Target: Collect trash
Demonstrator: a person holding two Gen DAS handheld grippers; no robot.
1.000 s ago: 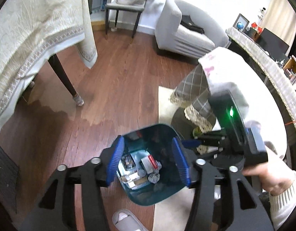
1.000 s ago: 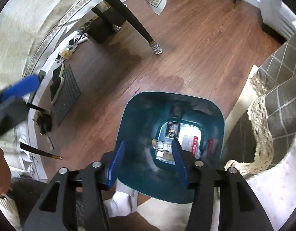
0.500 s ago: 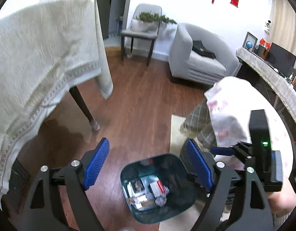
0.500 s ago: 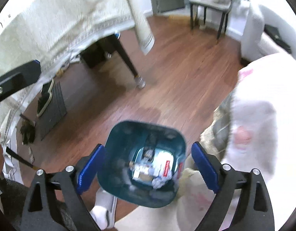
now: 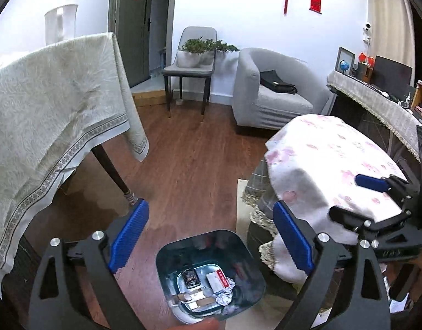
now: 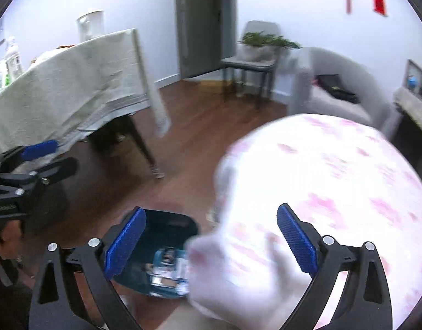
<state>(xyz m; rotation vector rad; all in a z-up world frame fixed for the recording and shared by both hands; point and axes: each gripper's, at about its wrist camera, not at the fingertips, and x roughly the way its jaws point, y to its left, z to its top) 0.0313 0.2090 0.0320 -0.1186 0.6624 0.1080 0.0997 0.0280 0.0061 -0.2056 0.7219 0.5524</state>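
A teal trash bin [image 5: 200, 247] stands on the wooden floor and holds trash [image 5: 211, 283]: crumpled foil, a red-and-white packet, a dark wrapper. My left gripper [image 5: 211, 238] hangs above the bin's far rim, its jaws opening, nothing between the blue pads. My right gripper [image 6: 211, 242] is higher, over the edge of a pink-flowered tablecloth [image 6: 321, 192], jaws also opening and empty. That cloth hides the right part of the bin [image 6: 167, 228] in the right wrist view. Each gripper shows in the other's view: the right gripper [image 5: 356, 199], the left gripper [image 6: 50, 158].
A dining table under a beige cloth [image 5: 46, 115] stands left, its dark leg [image 5: 112, 170] close to the bin. The round table with the flowered cloth [image 5: 334, 165] is right. A grey armchair [image 5: 274, 93], a chair with a plant [image 5: 191, 66] and a sideboard [image 5: 375, 96] lie beyond.
Both grippers have risen and tilted up away from the bin, and their jaws have spread wide. The bin now sits low in both views; the right view has swung over the flowered table.
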